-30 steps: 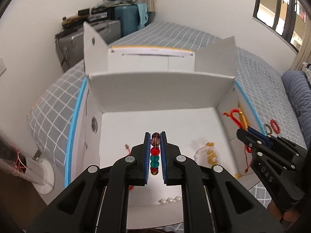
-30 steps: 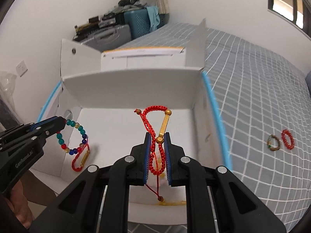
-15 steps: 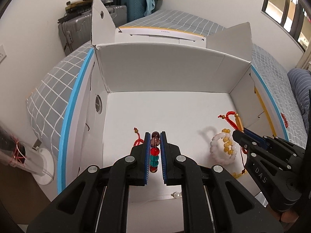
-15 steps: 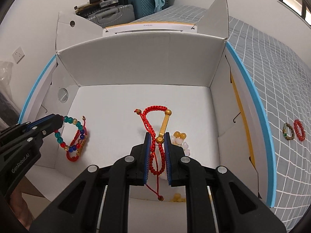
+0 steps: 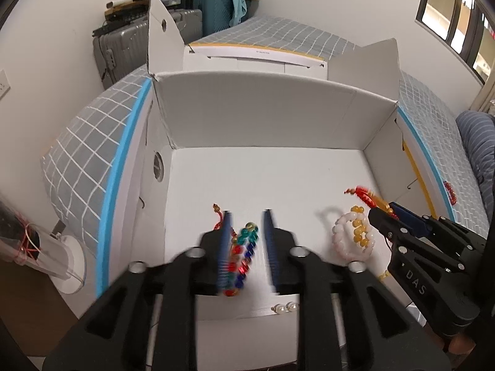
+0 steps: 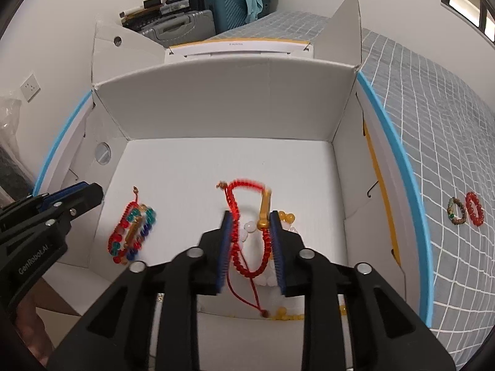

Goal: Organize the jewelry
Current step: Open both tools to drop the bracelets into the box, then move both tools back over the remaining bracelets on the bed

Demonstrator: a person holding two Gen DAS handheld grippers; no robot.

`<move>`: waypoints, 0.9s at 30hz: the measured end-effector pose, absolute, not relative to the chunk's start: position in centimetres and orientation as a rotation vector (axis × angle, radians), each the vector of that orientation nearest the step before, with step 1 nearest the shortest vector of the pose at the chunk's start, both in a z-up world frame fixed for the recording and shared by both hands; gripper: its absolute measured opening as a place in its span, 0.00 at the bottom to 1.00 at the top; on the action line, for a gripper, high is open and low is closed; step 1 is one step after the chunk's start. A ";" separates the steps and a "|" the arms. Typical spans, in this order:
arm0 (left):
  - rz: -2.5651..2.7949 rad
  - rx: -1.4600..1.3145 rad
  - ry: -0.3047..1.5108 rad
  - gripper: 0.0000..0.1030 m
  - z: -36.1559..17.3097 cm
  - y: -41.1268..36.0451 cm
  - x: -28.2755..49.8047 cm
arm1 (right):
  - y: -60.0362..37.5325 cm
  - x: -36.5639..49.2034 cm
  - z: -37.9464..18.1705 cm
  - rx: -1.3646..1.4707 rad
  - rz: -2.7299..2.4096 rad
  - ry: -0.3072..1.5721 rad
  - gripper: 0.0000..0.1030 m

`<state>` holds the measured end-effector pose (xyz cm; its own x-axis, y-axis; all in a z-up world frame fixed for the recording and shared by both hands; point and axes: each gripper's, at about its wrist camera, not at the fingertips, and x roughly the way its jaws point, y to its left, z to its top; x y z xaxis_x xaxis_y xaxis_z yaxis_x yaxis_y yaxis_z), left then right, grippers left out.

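Note:
An open white cardboard box [image 5: 266, 117] [image 6: 229, 102] stands on the bed. My left gripper [image 5: 247, 232] is open over its floor; a coloured bead bracelet [image 5: 243, 253] [image 6: 133, 232] lies blurred between the jaws with a red cord bracelet. My right gripper [image 6: 252, 232] [image 5: 383, 213] is open too; the red cord bracelet with a gold bar [image 6: 250, 216] hangs loosely between its spread jaws. A white and amber bead bracelet [image 5: 352, 235] lies on the box floor below it.
Two pearl earrings [image 5: 286, 307] lie near the box's front edge. Two small bead rings [image 6: 465, 208] lie on the grey checked bedcover [image 6: 433, 123] right of the box. Suitcases [image 5: 148, 40] stand against the far wall.
Both grippers have moved down into the box and opened. The coloured bead bracelet has dropped from the left jaws; the red cord bracelet has come loose in the right jaws.

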<state>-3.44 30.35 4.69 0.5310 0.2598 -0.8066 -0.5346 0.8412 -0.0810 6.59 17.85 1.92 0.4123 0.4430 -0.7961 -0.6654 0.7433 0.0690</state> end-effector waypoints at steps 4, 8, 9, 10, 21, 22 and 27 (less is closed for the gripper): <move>0.501 -0.334 0.872 0.44 5.5 30.1 -3.6 | 17.0 6.4 3.0 -0.263 0.705 0.872 0.40; 0.502 -0.328 0.848 0.58 6.3 29.5 -3.5 | 15.3 6.5 4.6 -0.240 0.690 0.819 0.55; 0.499 -0.326 0.835 0.61 6.6 29.3 -3.3 | 14.8 6.6 5.0 -0.232 0.685 0.807 0.63; 0.495 -0.322 0.824 0.64 6.9 28.9 -3.1 | 14.2 6.7 5.4 -0.221 0.678 0.795 0.70; 0.351 -0.235 0.769 0.88 9.5 21.9 2.6 | 3.5 10.9 8.7 -0.140 0.513 0.697 0.91; 0.330 -0.223 0.766 0.89 9.5 20.9 3.5 | 2.0 11.6 8.8 -0.125 0.486 0.693 0.91; 0.231 -0.188 0.777 0.93 9.3 16.3 7.9 | -4.2 15.0 8.8 -0.077 0.365 0.690 0.91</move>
